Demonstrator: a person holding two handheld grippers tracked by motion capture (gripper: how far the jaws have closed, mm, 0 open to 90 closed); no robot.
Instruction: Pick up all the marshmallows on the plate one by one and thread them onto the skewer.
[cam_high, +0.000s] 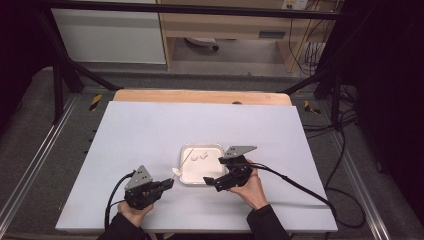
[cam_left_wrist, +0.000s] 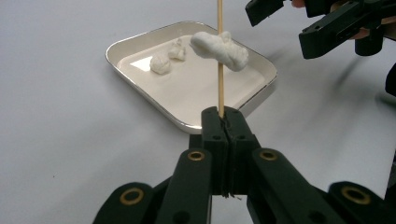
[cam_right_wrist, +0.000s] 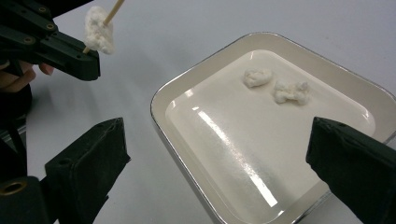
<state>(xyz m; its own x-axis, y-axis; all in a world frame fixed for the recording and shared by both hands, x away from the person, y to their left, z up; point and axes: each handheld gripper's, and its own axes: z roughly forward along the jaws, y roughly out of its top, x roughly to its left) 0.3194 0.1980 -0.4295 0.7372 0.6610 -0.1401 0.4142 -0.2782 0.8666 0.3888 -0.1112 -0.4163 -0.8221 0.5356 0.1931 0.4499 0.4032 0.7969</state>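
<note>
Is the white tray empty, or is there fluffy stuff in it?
Not empty. Two small cotton tufts lie in the tray near its far side; the rest of its floor is bare and shiny.

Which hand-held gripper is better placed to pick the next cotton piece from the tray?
The right hand-held gripper: its jaws stand open, empty, over the tray near two cotton pieces. The left hand-held gripper is shut on the skewer.

Bright overhead light on the table (cam_high: 150, 130) — glare streaks the tray (cam_right_wrist: 163, 100) — dark surroundings.
</note>
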